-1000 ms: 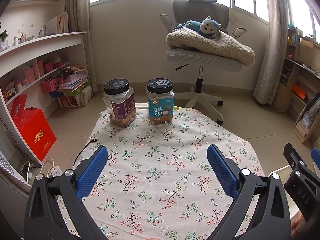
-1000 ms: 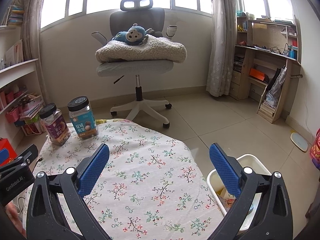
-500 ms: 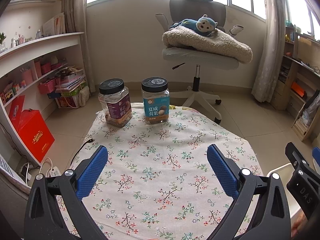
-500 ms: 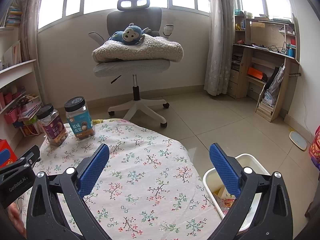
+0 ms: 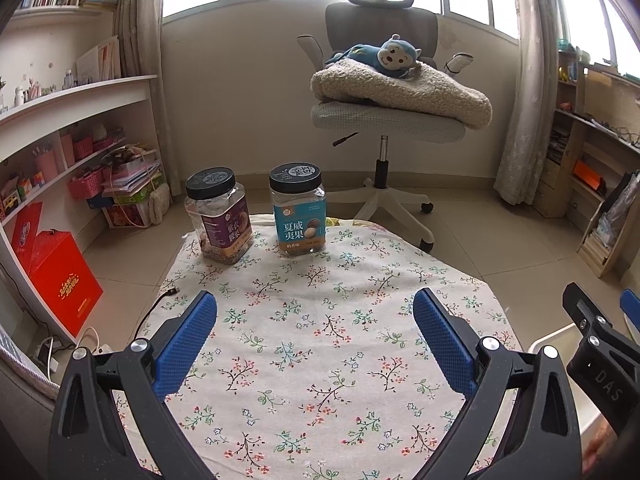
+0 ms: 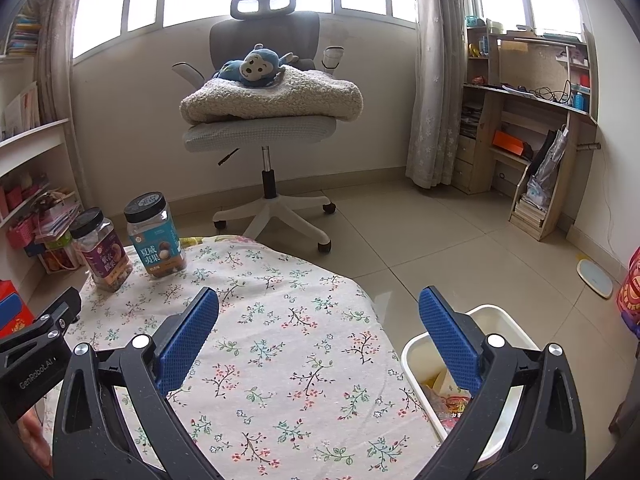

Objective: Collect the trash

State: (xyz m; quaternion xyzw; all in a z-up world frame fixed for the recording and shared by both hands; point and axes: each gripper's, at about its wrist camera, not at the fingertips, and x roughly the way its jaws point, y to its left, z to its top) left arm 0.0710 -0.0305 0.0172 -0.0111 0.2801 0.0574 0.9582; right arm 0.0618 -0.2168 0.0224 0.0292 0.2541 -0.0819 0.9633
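Observation:
A white trash bin (image 6: 496, 320) stands on the floor at the table's right edge, with wrappers inside (image 6: 448, 404); its rim also shows in the left wrist view (image 5: 556, 340). My left gripper (image 5: 316, 340) is open and empty above the floral tablecloth (image 5: 320, 320). My right gripper (image 6: 318, 336) is open and empty, over the table's right side, its right finger above the bin. No loose trash shows on the cloth.
Two black-lidded snack jars stand at the table's far left: a purple-label one (image 5: 220, 216) and a blue-label one (image 5: 298, 210). A grey office chair (image 5: 384, 120) with blanket and plush monkey stands beyond. Shelves line the left wall (image 5: 60, 152); a desk shelf (image 6: 532, 140) stands right.
Both grippers have pulled back and risen slightly, so the jars and chair look a little farther. Both stay open and empty.

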